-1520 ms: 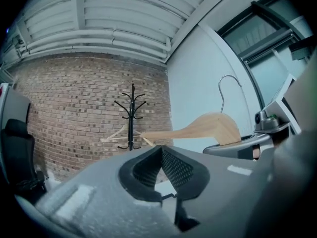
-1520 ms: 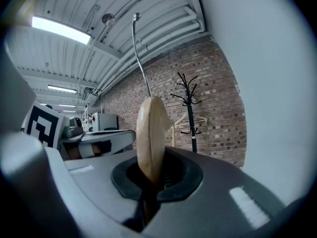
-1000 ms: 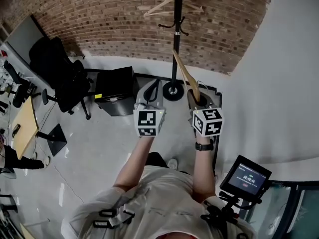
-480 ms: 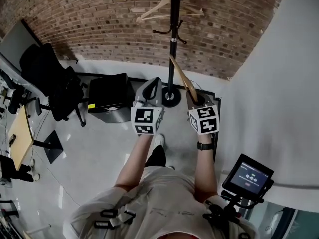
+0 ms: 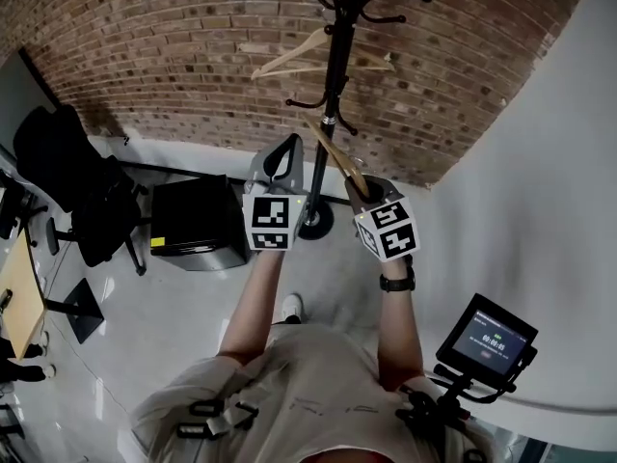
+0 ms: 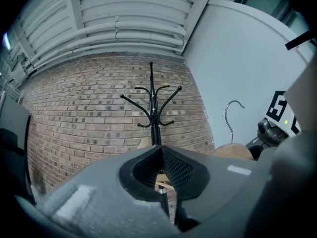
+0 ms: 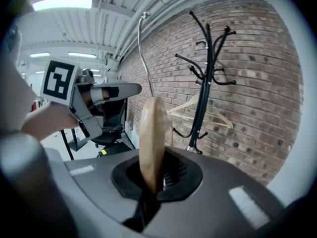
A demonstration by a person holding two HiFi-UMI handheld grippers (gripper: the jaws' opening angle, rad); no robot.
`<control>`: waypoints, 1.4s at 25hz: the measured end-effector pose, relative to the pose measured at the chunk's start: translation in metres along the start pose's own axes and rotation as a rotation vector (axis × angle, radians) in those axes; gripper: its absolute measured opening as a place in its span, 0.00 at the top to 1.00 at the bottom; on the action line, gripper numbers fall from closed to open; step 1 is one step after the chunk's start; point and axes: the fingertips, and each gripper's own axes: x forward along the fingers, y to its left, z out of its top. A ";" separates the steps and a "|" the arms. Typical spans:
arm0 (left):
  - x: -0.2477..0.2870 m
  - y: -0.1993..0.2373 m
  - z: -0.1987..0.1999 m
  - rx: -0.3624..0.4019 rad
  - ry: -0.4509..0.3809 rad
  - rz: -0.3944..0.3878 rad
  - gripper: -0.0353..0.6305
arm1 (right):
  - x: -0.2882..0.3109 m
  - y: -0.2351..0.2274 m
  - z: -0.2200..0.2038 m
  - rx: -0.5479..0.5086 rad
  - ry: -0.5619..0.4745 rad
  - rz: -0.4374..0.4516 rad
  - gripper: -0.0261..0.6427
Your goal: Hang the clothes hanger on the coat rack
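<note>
A black coat rack [image 5: 339, 66] stands against the brick wall, its round base [image 5: 315, 222] on the floor. One wooden hanger [image 5: 310, 51] hangs on it. My right gripper [image 5: 359, 186] is shut on a second wooden hanger [image 5: 335, 154], which slants up toward the pole. In the right gripper view this hanger [image 7: 151, 138] stands edge-on between the jaws of my right gripper [image 7: 153, 182], its wire hook [image 7: 141, 48] pointing up, with the rack [image 7: 205, 83] beyond to the right. My left gripper [image 5: 286, 157] is shut and holds nothing. In the left gripper view my left gripper [image 6: 161, 182] faces the rack [image 6: 153, 108].
A black cabinet [image 5: 193, 222] sits on the floor left of the rack's base. Further left are a black office chair [image 5: 72, 181] and a desk edge [image 5: 19, 287]. A white wall [image 5: 540, 162] closes the right side. A small screen on a stand [image 5: 492, 340] is at my right.
The person has walked toward the coat rack. Both grippers, with the hanger in the right one, are now closer to the pole, and the rack looks larger and higher in view.
</note>
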 end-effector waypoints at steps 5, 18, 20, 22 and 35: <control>0.035 0.034 0.004 0.010 -0.012 -0.010 0.95 | 0.043 -0.014 0.032 -0.073 0.010 0.111 0.95; 0.087 0.088 0.010 0.029 -0.025 0.081 0.95 | 0.106 -0.060 0.136 -0.299 0.065 0.398 0.94; 0.092 0.091 0.014 0.036 -0.041 0.099 0.95 | 0.113 -0.066 0.148 -0.287 0.070 0.456 0.94; 0.098 0.094 0.014 0.037 -0.042 0.113 0.95 | 0.121 -0.070 0.156 -0.246 0.068 0.522 0.94; 0.101 0.101 -0.006 0.033 0.002 0.145 0.95 | 0.164 -0.087 0.136 -0.070 0.066 0.585 0.94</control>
